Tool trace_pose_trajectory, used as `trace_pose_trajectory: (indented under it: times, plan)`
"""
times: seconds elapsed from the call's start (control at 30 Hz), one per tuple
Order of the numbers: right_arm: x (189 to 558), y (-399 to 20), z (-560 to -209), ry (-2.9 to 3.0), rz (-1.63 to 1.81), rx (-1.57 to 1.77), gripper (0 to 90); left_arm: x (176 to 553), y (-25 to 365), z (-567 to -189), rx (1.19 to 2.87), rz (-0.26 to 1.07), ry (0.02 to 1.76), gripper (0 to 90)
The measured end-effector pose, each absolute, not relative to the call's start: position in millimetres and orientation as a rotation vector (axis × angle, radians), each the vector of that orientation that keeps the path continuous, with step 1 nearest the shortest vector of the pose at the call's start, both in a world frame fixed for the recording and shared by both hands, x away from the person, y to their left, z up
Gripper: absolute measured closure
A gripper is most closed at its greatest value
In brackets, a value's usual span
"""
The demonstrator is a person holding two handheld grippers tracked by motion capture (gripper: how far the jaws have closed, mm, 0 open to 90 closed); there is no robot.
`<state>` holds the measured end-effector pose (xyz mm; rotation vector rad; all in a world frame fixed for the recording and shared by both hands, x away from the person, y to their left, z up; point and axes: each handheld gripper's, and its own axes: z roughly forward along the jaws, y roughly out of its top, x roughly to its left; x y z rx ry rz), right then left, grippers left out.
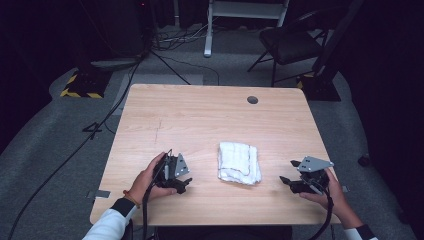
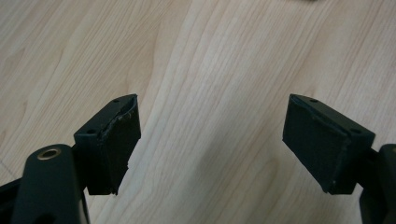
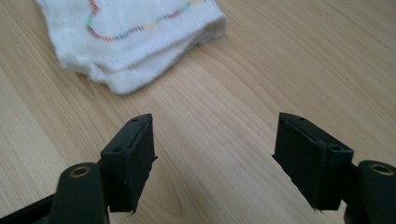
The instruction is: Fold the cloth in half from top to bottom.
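White cloth [image 3: 135, 37] with multicoloured stitched line; pale wood-grain table [image 1: 200, 115]; black grippers.

Wooden table [image 1: 200, 120]; black chair [image 1: 290, 42] behind; cables [image 1: 100, 125] on floor.

Table top [image 1: 200, 120]: pale wood-grain surface, smooth, showing a faint satin sheen in both gripper views. Folded towel [image 1: 239, 162]: white woven cloth, nubbly and matt, carrying a line of multicoloured stitching. Left gripper [image 2: 210, 140] and right gripper [image 3: 215, 158]: jaws looking like matt black plastic, pad faces dull, slightly frayed at edges. Grey plate atop each gripper is appearing metallic, matt.
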<state>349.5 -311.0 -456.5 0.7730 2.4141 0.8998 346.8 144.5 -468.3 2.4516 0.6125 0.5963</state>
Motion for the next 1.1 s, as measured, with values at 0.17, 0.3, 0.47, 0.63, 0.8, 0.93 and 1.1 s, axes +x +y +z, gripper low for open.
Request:
trace_pose_trajectory:
  times: [0.17, 0.3, 0.47, 0.63, 0.8, 0.93, 1.1]
  plan:
    - [343.6, -330.6, -461.7, 2.383, 0.877, 0.826, 29.2, 337.4, 163.2, -469.4, 2.442, 0.566, 0.632, 19.3]
    - [337.9, -347.9, -463.4, 2.347, 0.890, 0.882, 28.4, 331.1, 174.5, -471.0, 2.435, 0.556, 0.657, 18.2]
    - [332.1, -363.7, -467.3, 2.322, 0.899, 0.942, 28.1, 328.0, 186.4, -474.1, 2.415, 0.566, 0.720, 18.2]
    - [327.9, -377.8, -478.7, 2.308, 0.893, 1.013, 27.7, 327.2, 196.9, -478.1, 2.394, 0.551, 0.762, 18.4]
    - [325.8, -388.5, -489.0, 2.297, 0.924, 1.072, 26.9, 328.7, 213.0, -483.7, 2.364, 0.522, 0.818, 18.7]
    - [325.9, -394.4, -495.2, 2.292, 0.958, 1.107, 26.4, 330.7, 227.7, -490.0, 2.358, 0.504, 0.860, 19.6]
    - [326.8, -399.1, -500.7, 2.273, 0.985, 1.152, 26.3, 333.4, 249.5, -500.2, 2.252, 0.398, 0.924, 19.5]
